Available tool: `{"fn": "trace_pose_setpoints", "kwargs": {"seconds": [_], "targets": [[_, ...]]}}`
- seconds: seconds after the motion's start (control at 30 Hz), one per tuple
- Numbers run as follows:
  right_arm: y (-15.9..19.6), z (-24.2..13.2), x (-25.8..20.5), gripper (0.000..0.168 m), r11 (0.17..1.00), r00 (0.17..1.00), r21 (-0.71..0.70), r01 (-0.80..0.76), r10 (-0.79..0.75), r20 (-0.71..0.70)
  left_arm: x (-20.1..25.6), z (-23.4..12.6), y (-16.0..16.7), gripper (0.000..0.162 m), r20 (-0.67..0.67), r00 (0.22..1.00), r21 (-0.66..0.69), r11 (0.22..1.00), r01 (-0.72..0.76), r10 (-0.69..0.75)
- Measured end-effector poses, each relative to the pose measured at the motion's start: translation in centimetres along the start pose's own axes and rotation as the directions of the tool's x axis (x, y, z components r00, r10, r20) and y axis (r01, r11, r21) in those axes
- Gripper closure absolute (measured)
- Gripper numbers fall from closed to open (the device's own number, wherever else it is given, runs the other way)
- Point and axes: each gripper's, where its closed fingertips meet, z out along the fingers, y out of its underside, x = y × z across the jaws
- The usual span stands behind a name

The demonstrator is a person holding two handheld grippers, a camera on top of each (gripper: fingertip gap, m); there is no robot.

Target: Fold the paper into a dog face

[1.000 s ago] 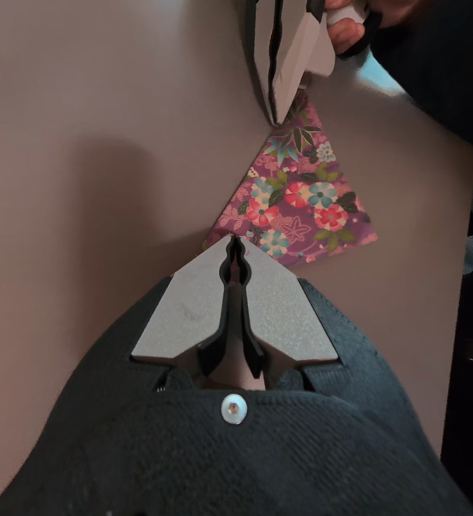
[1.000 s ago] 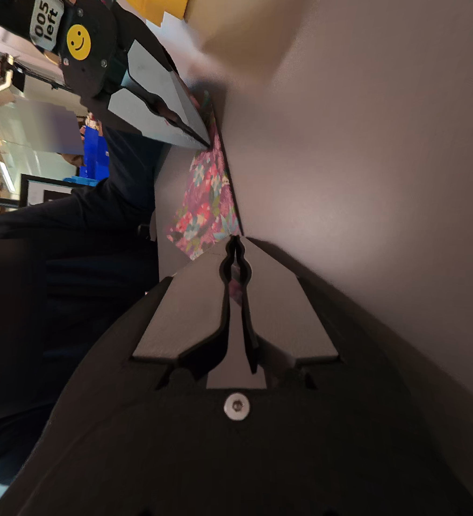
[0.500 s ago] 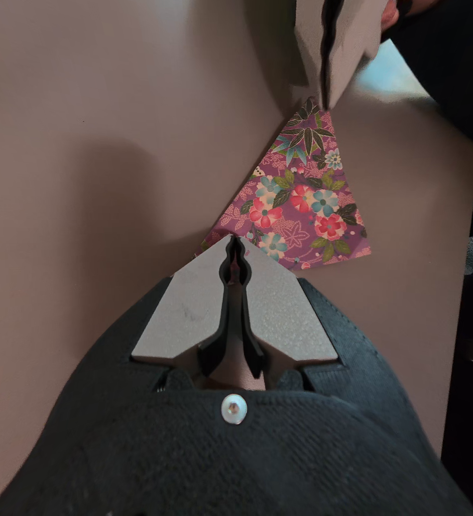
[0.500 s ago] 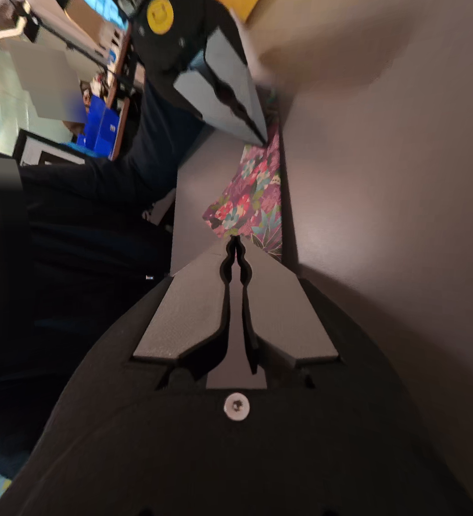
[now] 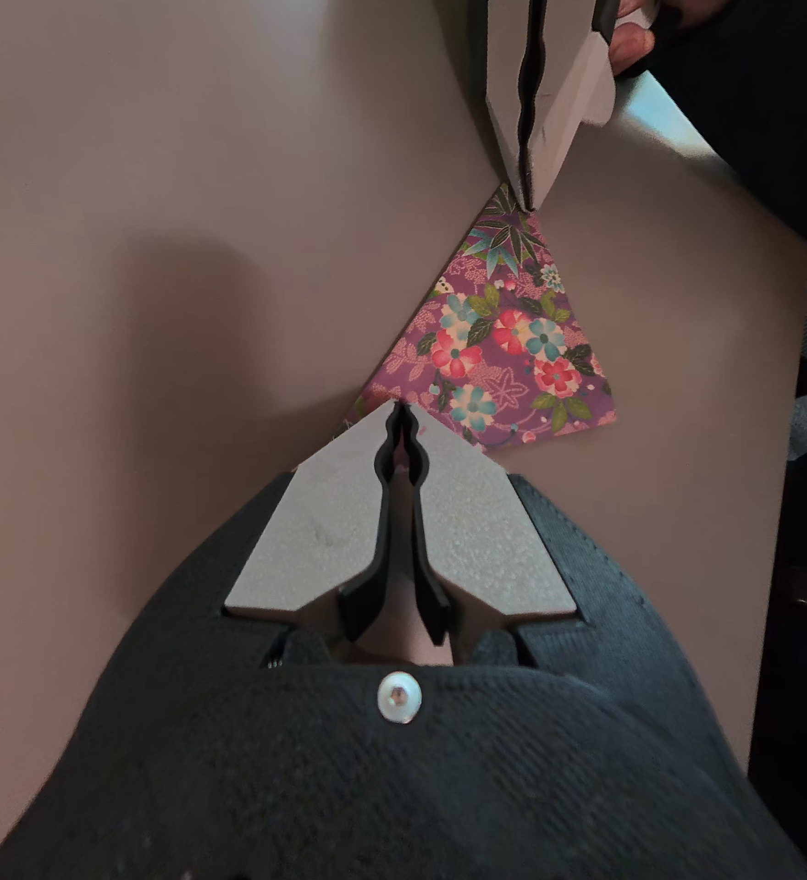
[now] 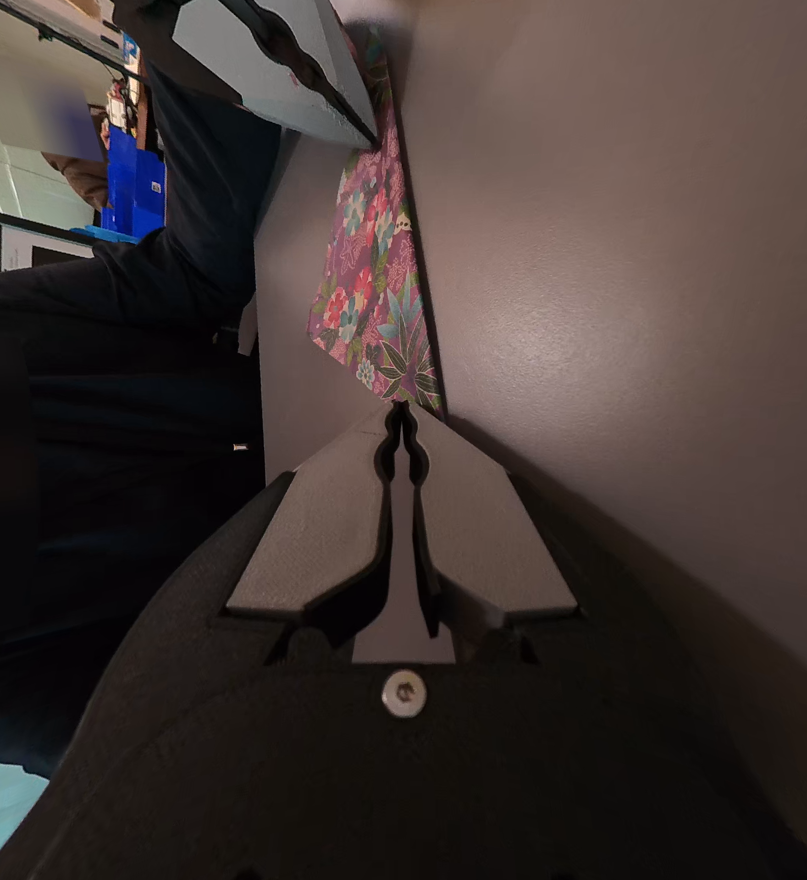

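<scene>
Paper (image 5: 501, 343): folded triangle flat on tabletop (image 5: 201, 190) | left hand-held gripper (image 5: 401, 405): fingers pressed together on near corner | right hand-held gripper (image 6: 400, 405): closed at far corner, pinch uncertain | bare tabletop left; edge right.

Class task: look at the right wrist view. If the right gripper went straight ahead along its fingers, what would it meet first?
The right gripper, shut, has its tips at a corner of the floral paper. Going on, it would probably slide along the paper toward the left gripper at the far corner.
</scene>
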Motion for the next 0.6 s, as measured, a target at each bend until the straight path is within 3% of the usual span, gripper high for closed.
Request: {"fn": "trace_pose_setpoints", "kwargs": {"seconds": [0.03, 0.6], "targets": [[0.0, 0.0, 0.0, 0.168, 1.000, 1.000, 0.001, -0.001, 0.001, 0.004, -0.1, -0.1, 0.1, 0.162, 0.000, 1.000, 0.000, 1.000, 0.001, -0.001], [-0.1, -0.1, 0.0, 0.168, 0.999, 0.998, 0.012, -0.034, 0.033, 0.050, -1.3, -2.3, 1.6, 0.162, 0.002, 1.000, -0.008, 1.000, 0.012, -0.012]]}}
